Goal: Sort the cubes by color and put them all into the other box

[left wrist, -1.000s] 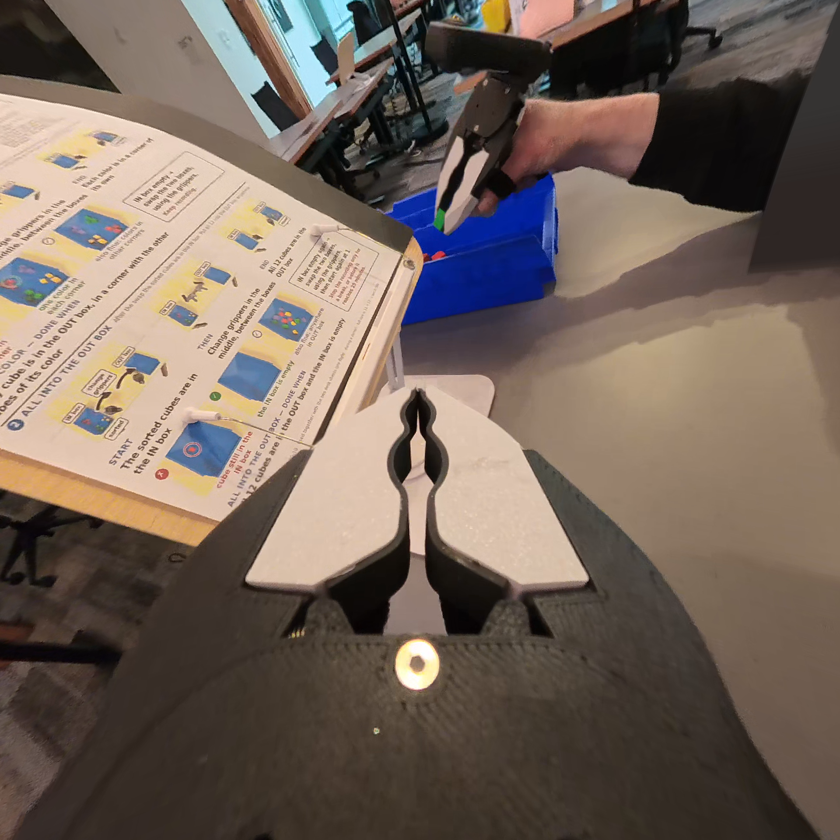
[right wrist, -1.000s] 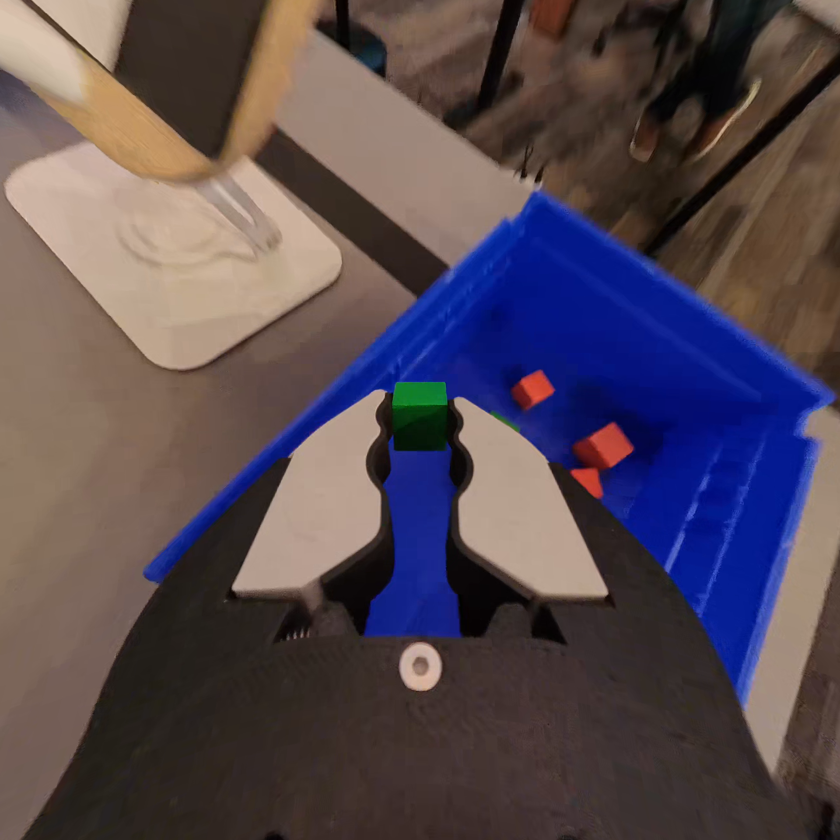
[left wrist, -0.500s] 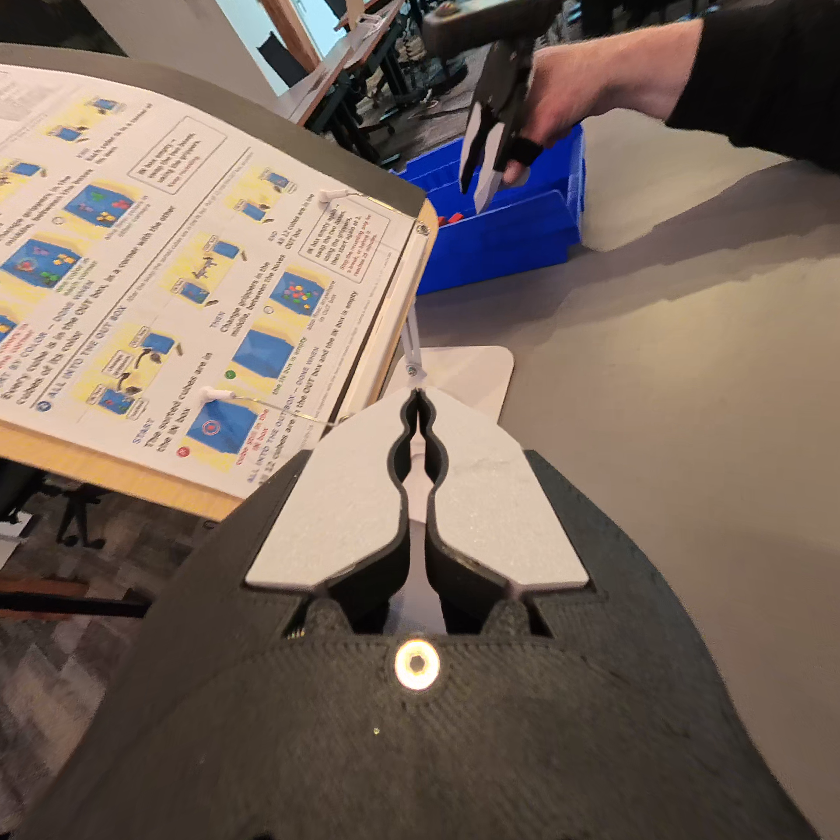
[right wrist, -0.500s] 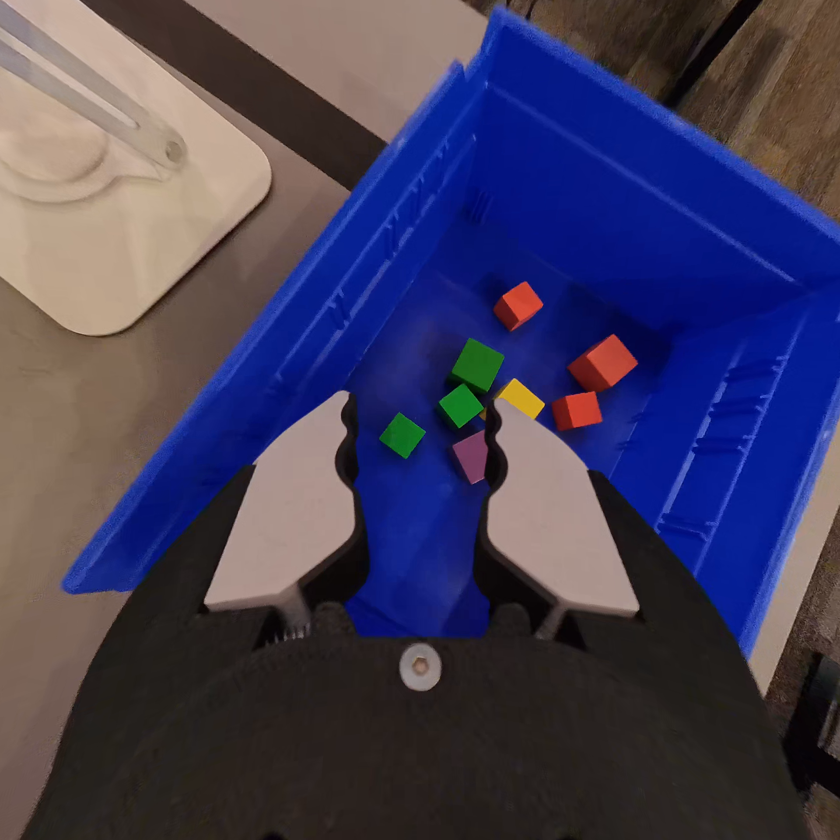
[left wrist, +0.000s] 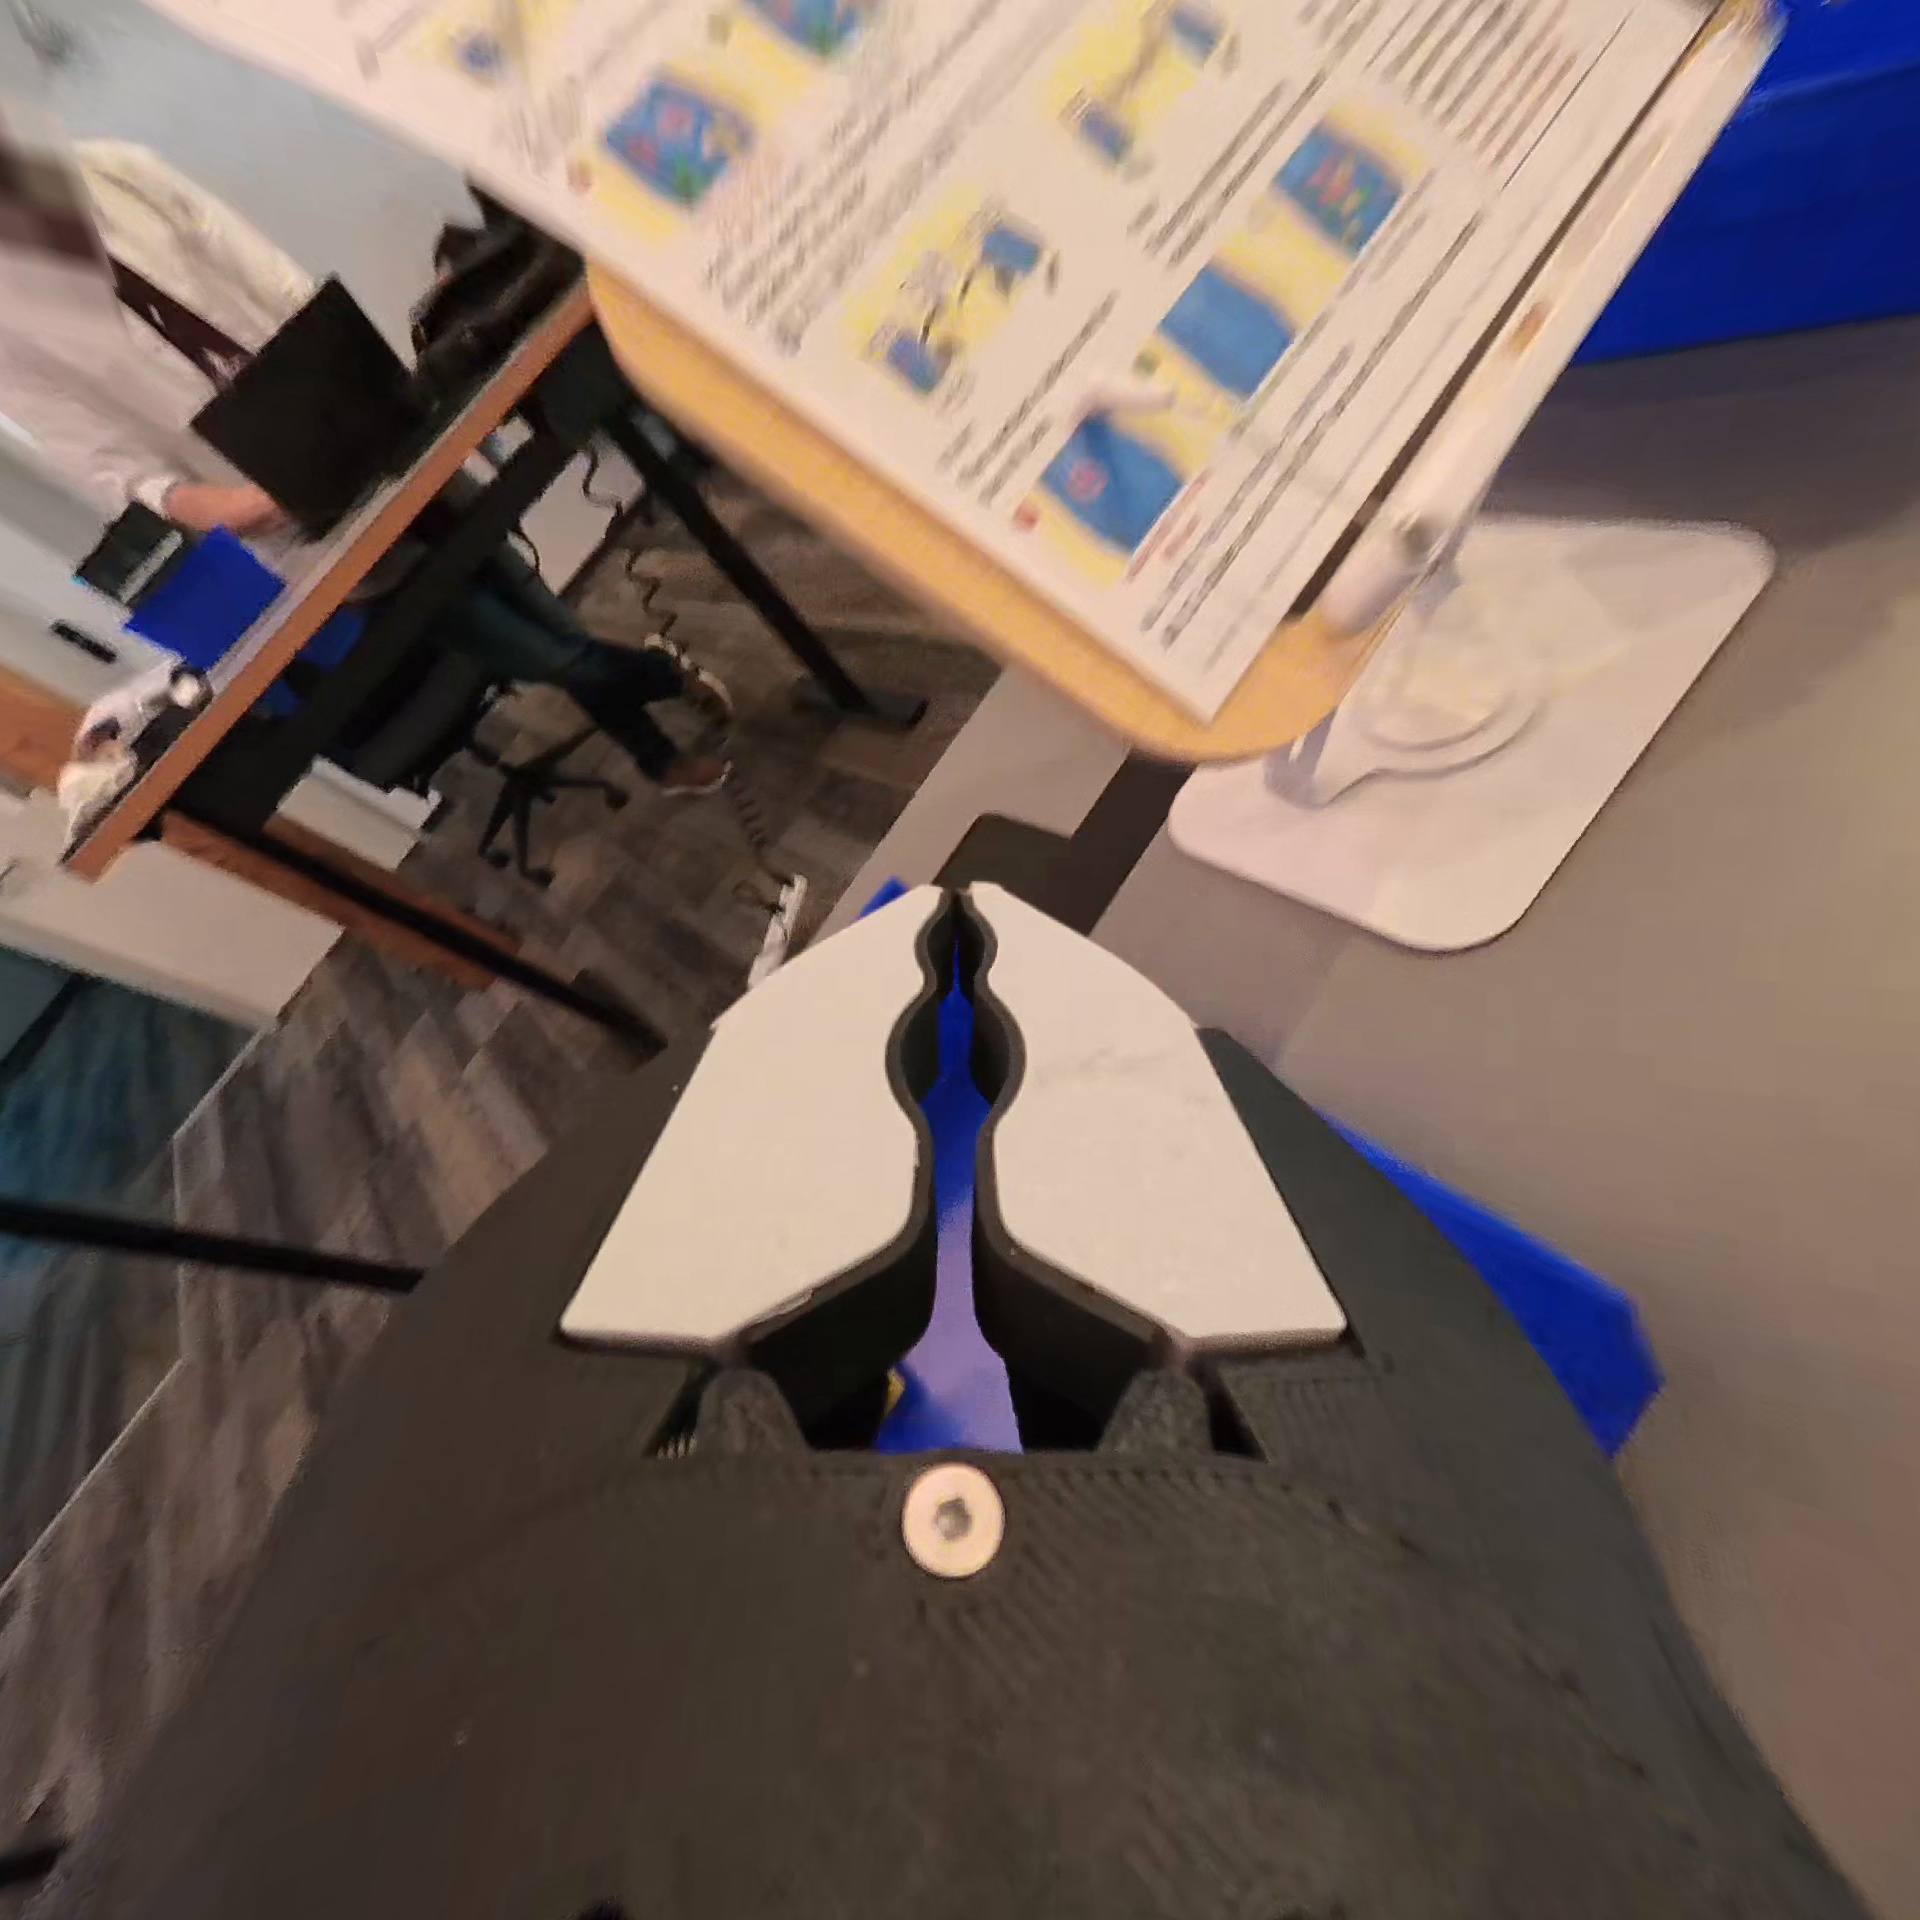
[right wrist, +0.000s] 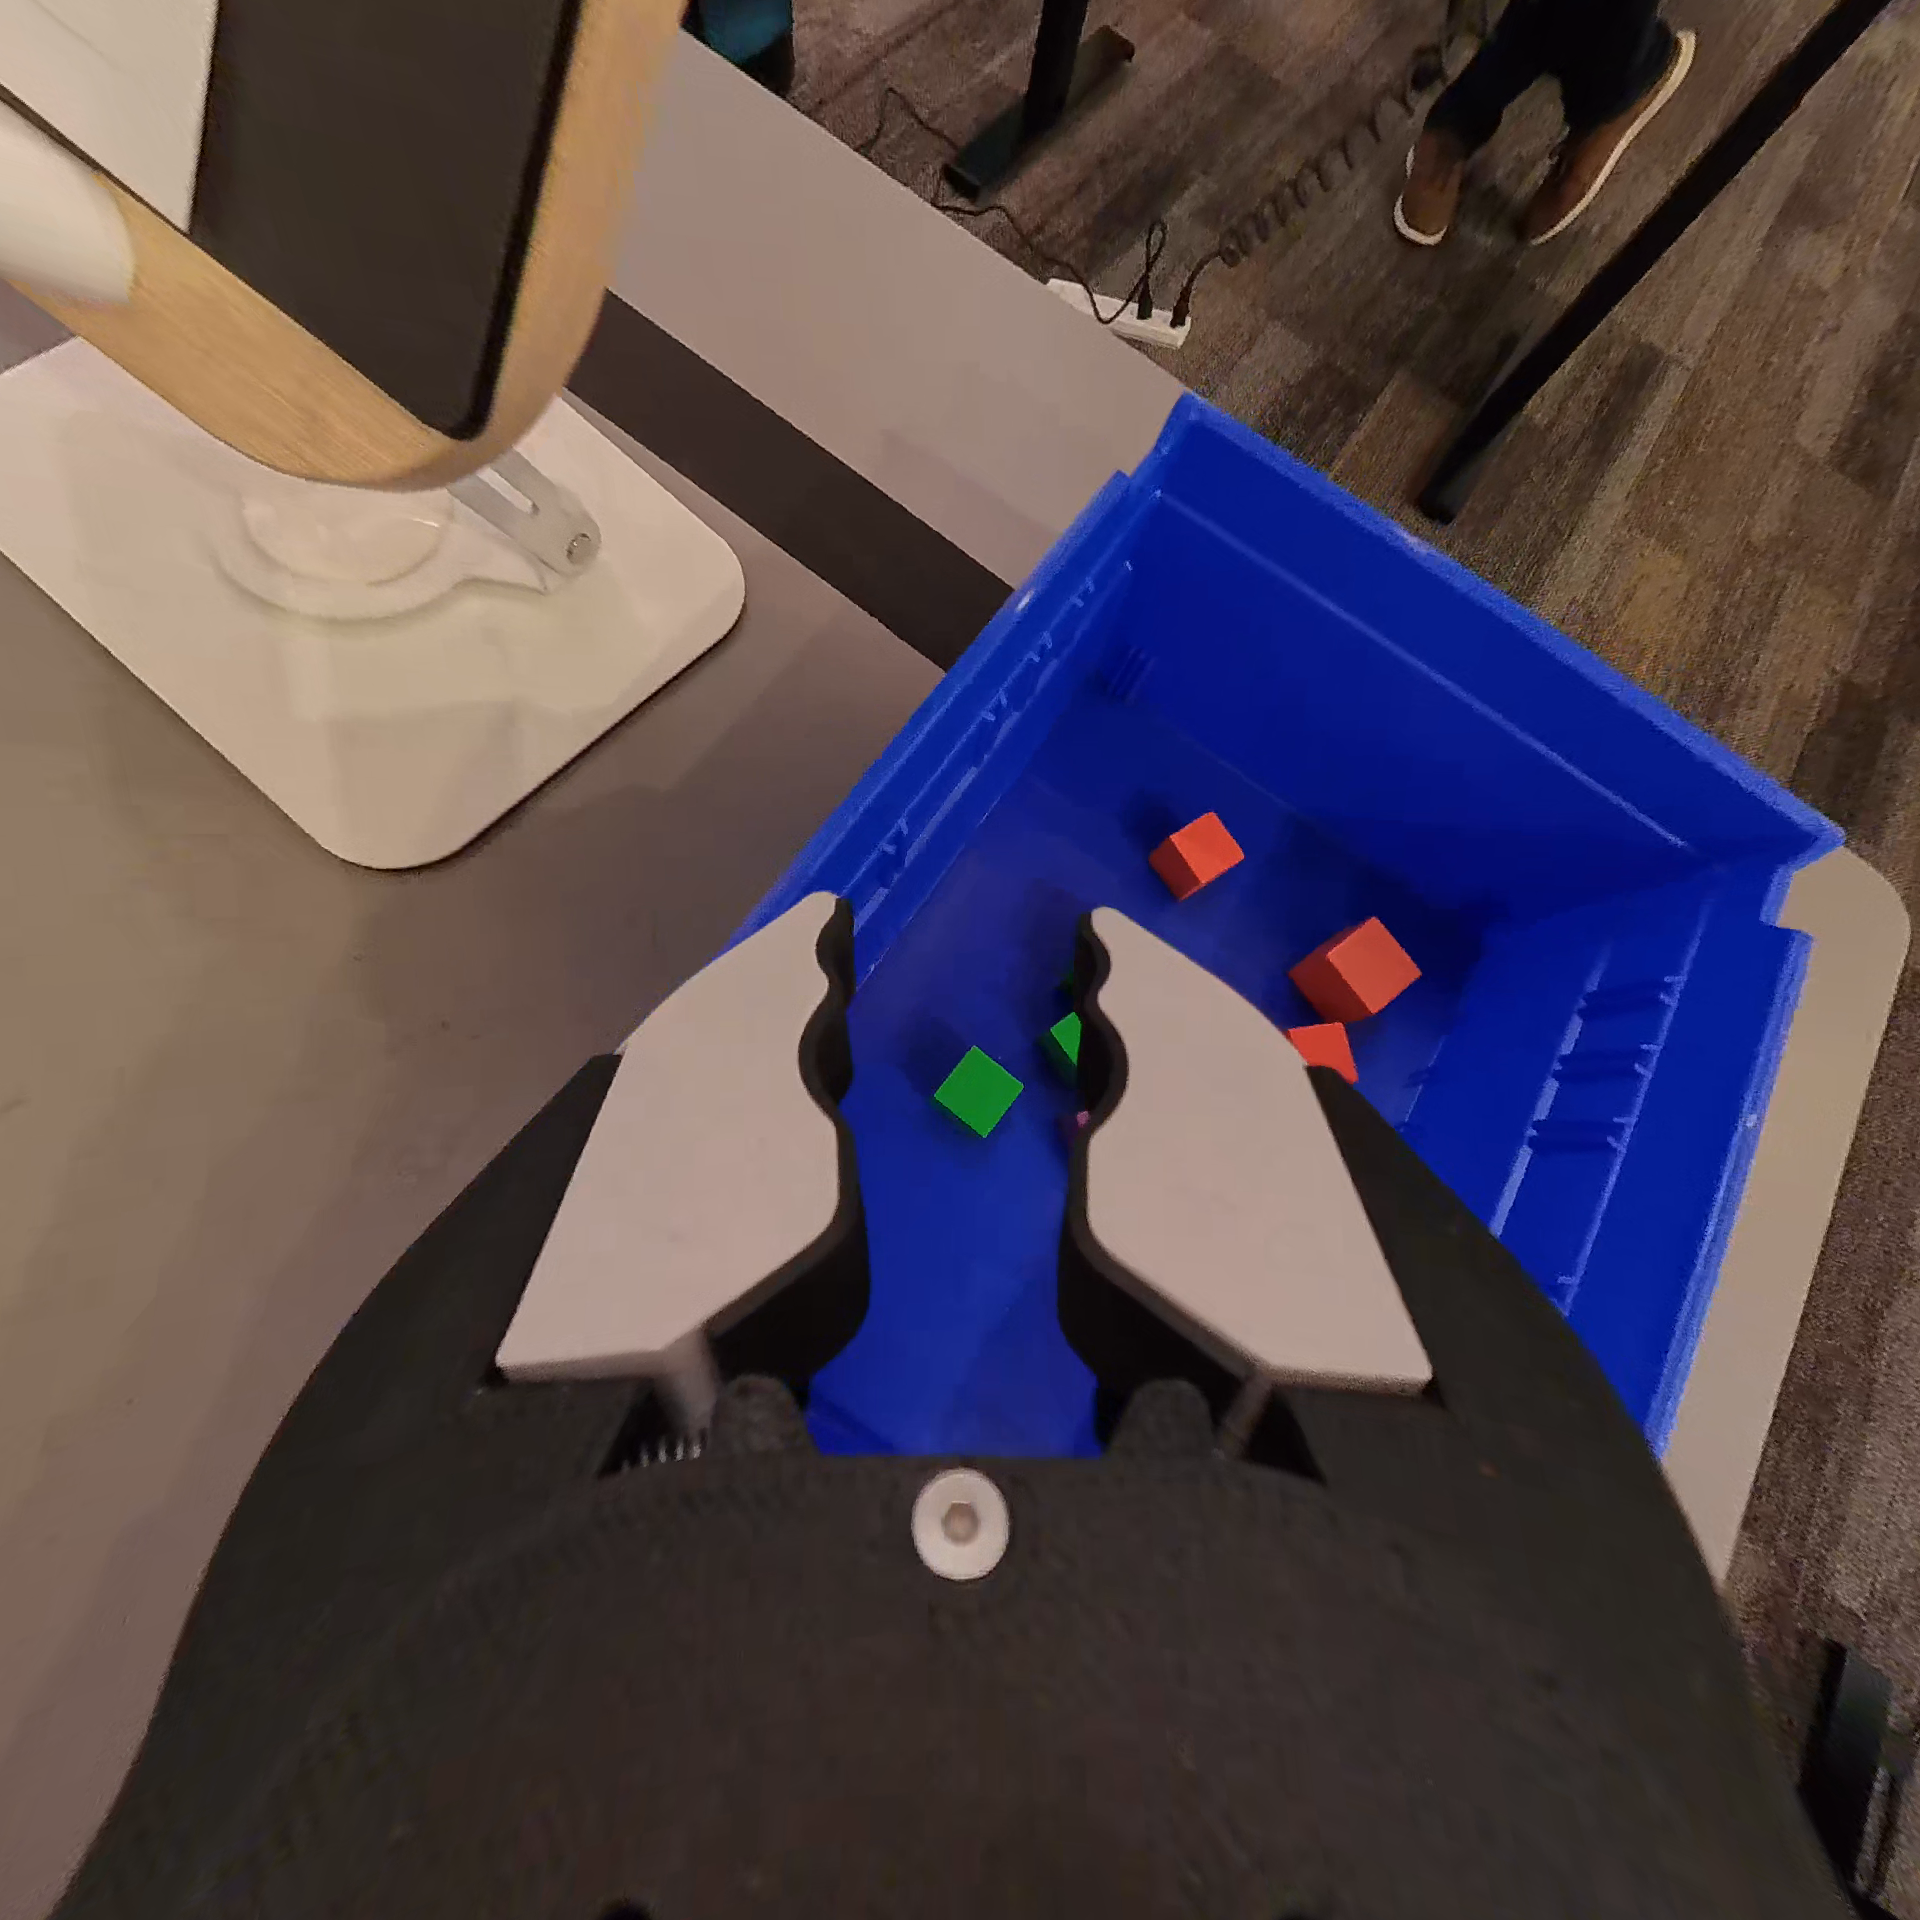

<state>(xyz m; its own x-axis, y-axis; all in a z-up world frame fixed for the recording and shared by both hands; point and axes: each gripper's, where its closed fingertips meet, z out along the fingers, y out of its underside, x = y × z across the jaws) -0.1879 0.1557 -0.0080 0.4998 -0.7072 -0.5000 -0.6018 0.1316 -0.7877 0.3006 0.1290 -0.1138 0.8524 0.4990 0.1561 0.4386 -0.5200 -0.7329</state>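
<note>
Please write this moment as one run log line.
right gripper: open, empty, above blue box | left gripper: shut, empty | green cube: lies in box

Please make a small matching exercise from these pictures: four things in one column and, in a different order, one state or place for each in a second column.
1. left tongs
2. right tongs
3. green cube
4. white stand base

a. on the grey table beside the blue box
b. open, empty
c. shut, empty
d. on the box floor, seen between open fingers

Pairs: 1-c, 2-b, 3-d, 4-a
</note>
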